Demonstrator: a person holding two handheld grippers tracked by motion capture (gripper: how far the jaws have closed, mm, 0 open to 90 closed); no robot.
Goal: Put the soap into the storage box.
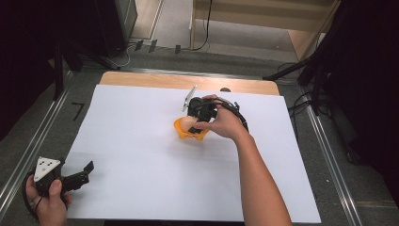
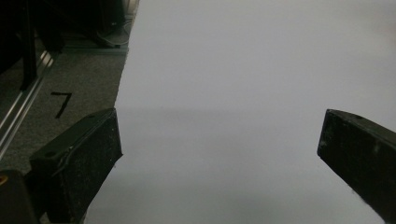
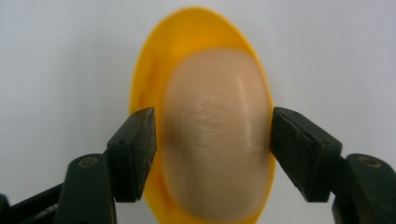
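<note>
At the desk's (image 1: 141, 80) centre, a beige egg-like piece (image 3: 217, 135) sat in its yellow bowl (image 3: 149, 70), my right gripper (image 3: 212, 149) pinching it; my left gripper (image 2: 219, 154) idled, spread. A skewed squeeze, I judged, could tip the bowl.

A white sheet (image 1: 141, 155) covers the table. At the centre of the frame, the right gripper (image 1: 195, 123) points down into an orange bowl (image 1: 181, 129); something pale seems to sit between its jaws. At the lower left, the left gripper (image 1: 87, 168) rests with jaws apart.
</note>
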